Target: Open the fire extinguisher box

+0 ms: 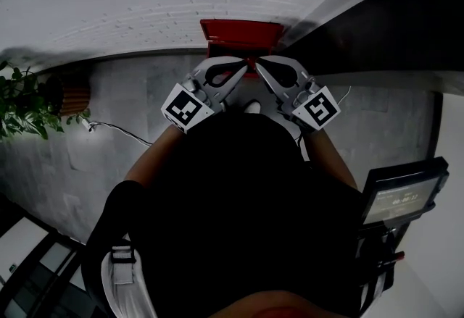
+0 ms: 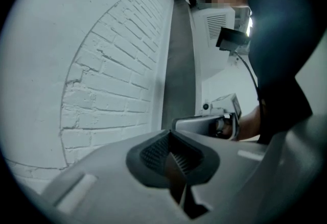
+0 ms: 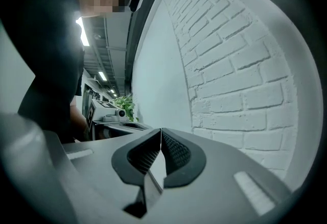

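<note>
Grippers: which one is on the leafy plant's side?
The left gripper, at the head view's left, where the plant stands; the right gripper is on the far side, toward the dark wall panel.

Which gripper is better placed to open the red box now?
Right, narrowly. In the head view the left gripper and right gripper meet tip to tip just short of the box, both shut; the right tip looks slightly nearer.
</note>
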